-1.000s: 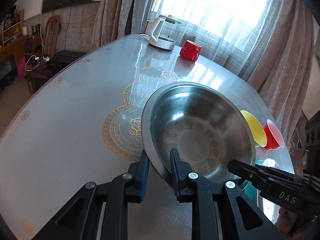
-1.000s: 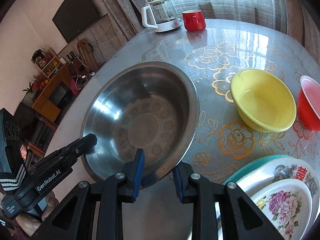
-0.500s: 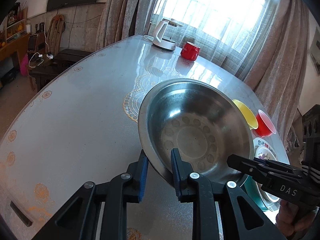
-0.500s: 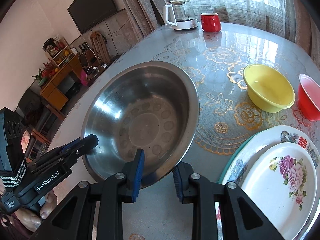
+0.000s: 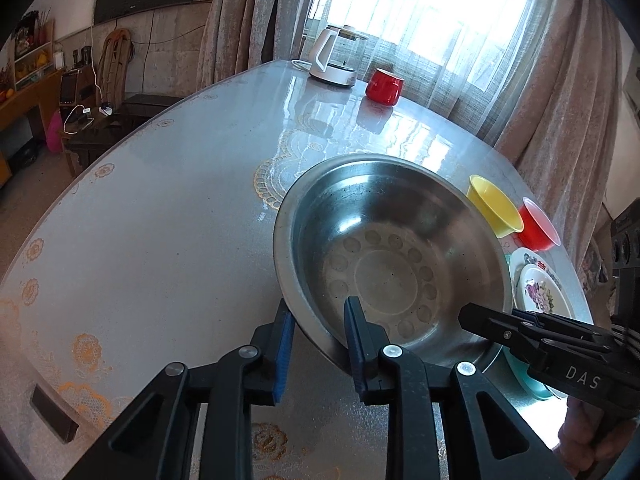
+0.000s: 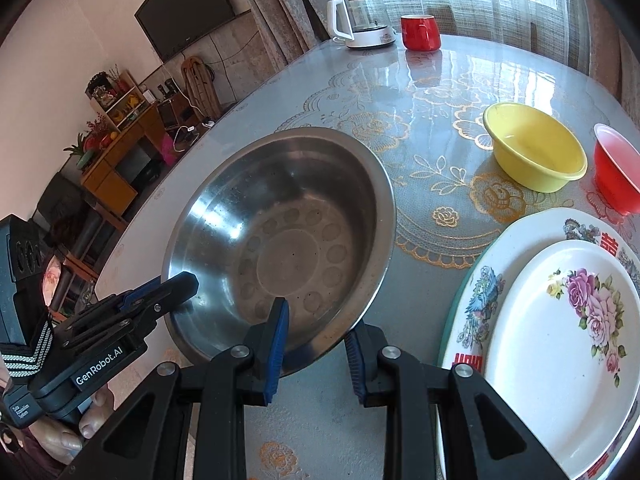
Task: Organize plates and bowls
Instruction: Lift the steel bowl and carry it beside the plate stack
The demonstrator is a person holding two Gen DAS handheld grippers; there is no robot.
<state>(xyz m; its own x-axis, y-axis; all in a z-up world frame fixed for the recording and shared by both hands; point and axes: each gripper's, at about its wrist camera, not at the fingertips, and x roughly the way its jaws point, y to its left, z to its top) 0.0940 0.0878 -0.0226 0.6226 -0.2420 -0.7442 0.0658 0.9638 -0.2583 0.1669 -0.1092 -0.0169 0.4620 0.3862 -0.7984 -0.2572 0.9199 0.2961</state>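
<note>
A large steel bowl point(image 5: 392, 264) point(image 6: 288, 240) is gripped from two sides near the table's front. My left gripper point(image 5: 318, 312) straddles its near rim, one finger inside and one outside; the jaws are opening while the pads still touch the wall. My right gripper point(image 6: 316, 320) is shut on the rim further round, and its tip point(image 5: 472, 316) shows in the left wrist view. A yellow bowl point(image 6: 536, 148) and a red bowl point(image 6: 616, 172) stand to the right. Stacked flowered plates point(image 6: 560, 320) lie on a teal plate point(image 6: 452, 320).
The round table point(image 5: 160, 220) has a glossy cloth with gold flowers. At its far edge by the curtained window stand a white kettle point(image 5: 332, 60) and a red mug point(image 5: 384, 86). A cabinet, chairs and a wall screen lie beyond the left edge.
Both grippers and the steel bowl have drawn back toward the table's near edge. The stacked plates have come further into view. The left fingers stand slightly wider apart.
</note>
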